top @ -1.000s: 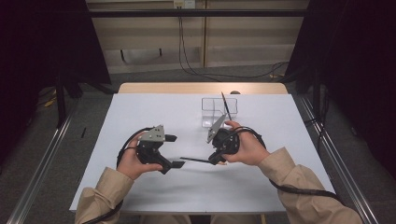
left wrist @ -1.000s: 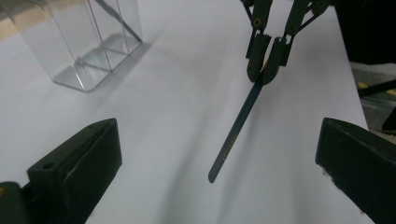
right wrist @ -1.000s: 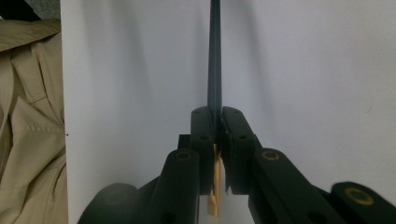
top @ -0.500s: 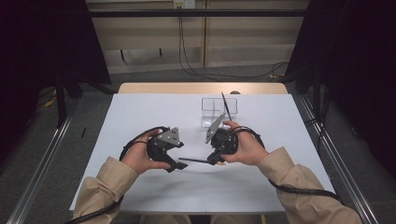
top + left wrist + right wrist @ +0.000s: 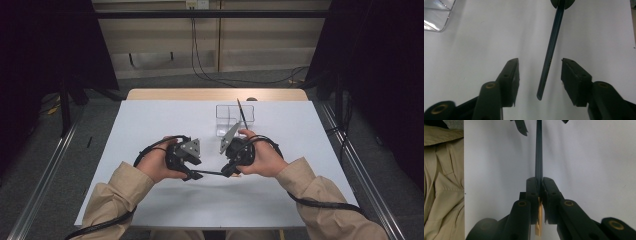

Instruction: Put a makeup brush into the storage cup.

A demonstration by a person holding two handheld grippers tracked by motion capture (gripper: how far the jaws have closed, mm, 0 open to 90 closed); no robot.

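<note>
Two tools meet: right tool (image 5: 538, 185) clamps dark strip (image 5: 550, 53), left tool (image 5: 540, 71) closing round it

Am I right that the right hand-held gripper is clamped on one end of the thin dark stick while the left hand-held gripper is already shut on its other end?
Not quite: in the left gripper view the left hand-held gripper has been closing, but its pads stand clear of the stick. The right hand-held gripper is clamped on it.

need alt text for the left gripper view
A thin dark stick hangs between the left gripper's two black fingers, which have just been closing but do not yet touch it. Below is a white table, with a clear plastic box at the top left corner.
</note>
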